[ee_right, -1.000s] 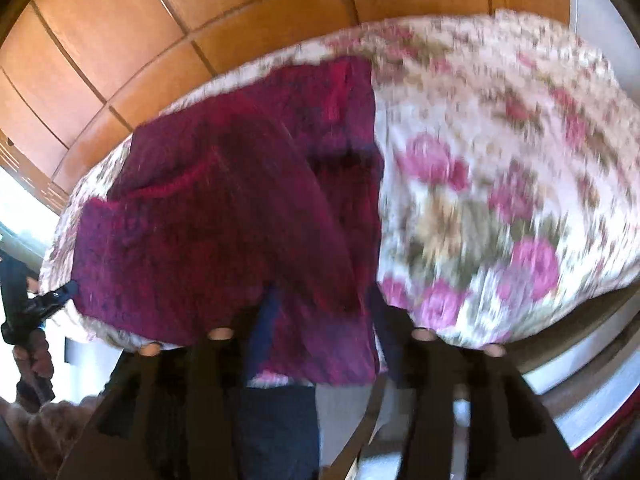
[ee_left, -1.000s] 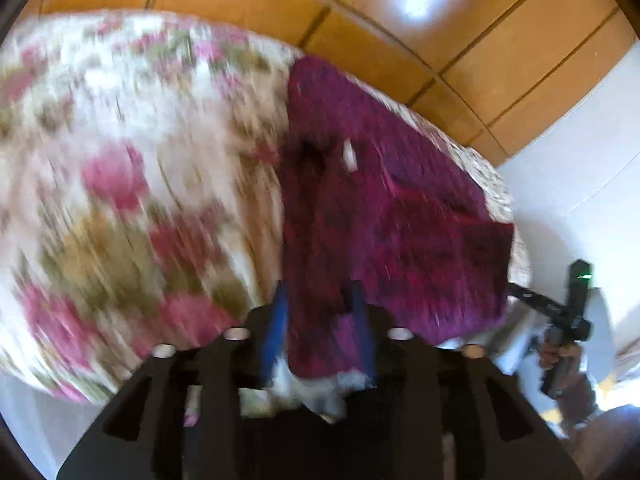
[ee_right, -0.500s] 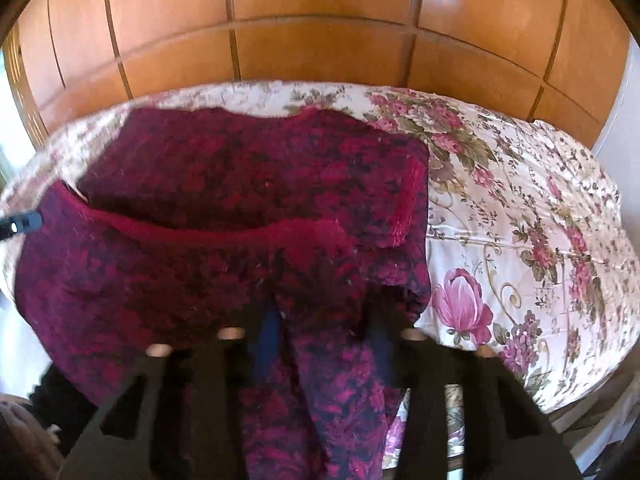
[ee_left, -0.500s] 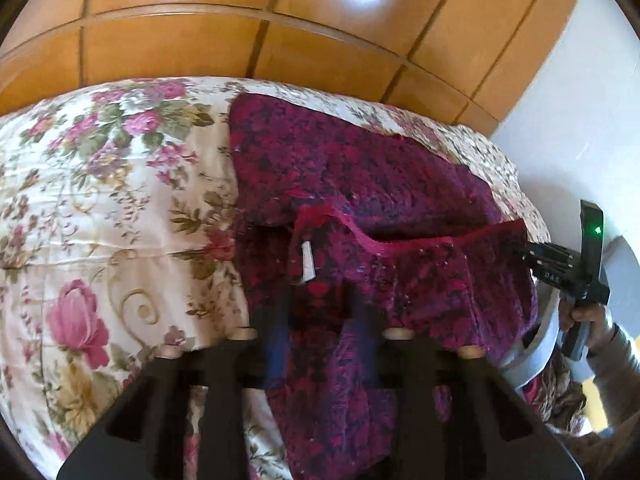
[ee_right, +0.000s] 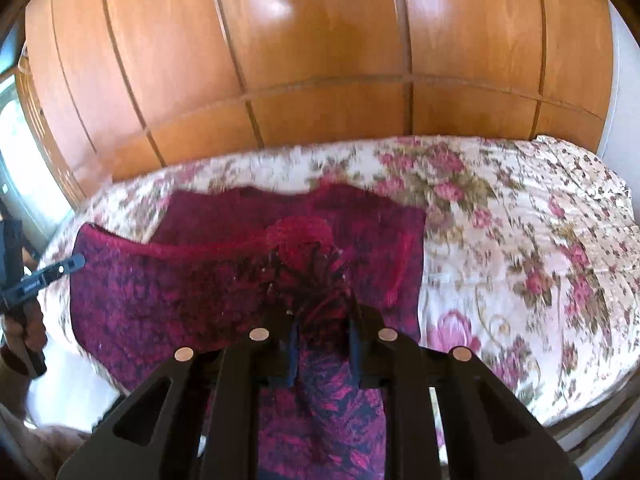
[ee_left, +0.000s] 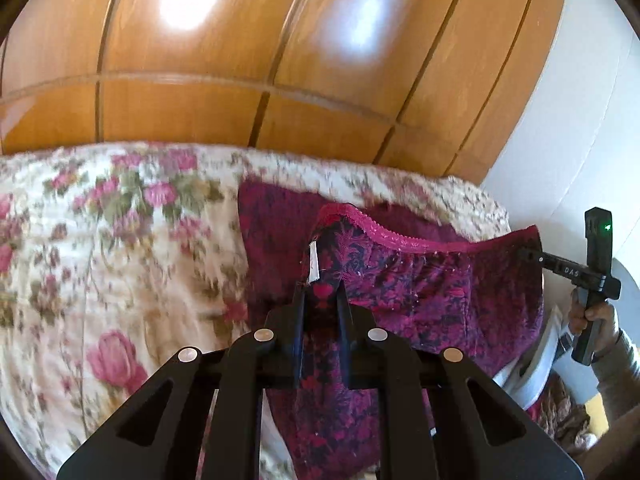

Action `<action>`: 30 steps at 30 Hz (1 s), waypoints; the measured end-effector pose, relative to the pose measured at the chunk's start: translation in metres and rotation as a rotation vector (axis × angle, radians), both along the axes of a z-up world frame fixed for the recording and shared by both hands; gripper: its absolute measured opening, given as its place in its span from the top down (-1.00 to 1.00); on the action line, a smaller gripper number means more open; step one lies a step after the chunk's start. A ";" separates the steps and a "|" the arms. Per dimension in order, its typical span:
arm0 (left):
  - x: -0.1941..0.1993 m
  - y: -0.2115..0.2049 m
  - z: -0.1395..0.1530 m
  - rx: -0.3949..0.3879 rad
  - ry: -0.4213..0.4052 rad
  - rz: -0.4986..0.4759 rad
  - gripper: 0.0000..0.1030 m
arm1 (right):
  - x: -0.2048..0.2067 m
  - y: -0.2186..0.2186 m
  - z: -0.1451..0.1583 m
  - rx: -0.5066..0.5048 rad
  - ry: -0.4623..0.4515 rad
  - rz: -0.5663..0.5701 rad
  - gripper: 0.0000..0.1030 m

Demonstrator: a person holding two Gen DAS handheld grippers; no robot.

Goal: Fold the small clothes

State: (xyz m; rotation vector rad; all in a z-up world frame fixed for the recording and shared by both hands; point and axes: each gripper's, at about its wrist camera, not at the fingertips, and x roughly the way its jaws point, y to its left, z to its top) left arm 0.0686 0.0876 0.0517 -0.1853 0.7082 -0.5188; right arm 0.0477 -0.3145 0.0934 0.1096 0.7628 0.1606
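A dark red patterned garment [ee_left: 432, 288] with a lace-trimmed waistband lies partly on the floral bedspread [ee_left: 100, 264]. My left gripper [ee_left: 320, 300] is shut on its left waist corner, beside a white label [ee_left: 313, 264], and holds it lifted. My right gripper [ee_right: 320, 320] is shut on the other corner of the garment [ee_right: 168, 296]. The waistband is stretched between the two grippers above the bed. The garment's far half rests flat on the bed. Each gripper also shows in the other view: the right gripper [ee_left: 560, 268], the left gripper [ee_right: 48, 276].
The floral bedspread [ee_right: 540, 264] covers the bed to the right. Wooden wardrobe panels [ee_left: 256, 80] stand behind the bed. A white wall [ee_left: 580, 140] is at the right. The bed's near edge [ee_right: 580, 412] drops off at lower right.
Both grippers have risen and tilted up with the garment's near edge. The waistband has lifted off the bed and moved toward the far half.
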 end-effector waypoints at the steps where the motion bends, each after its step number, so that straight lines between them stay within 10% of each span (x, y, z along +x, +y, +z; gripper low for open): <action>1: 0.007 -0.002 0.003 0.008 -0.012 0.003 0.75 | 0.013 -0.001 -0.001 -0.002 -0.004 -0.008 0.65; 19: 0.186 -0.047 -0.033 0.155 0.025 0.183 0.75 | 0.188 -0.021 -0.057 -0.094 0.018 -0.206 0.65; 30: 0.212 -0.056 -0.086 0.257 0.101 0.217 0.75 | 0.229 -0.036 -0.115 -0.062 0.183 -0.234 0.46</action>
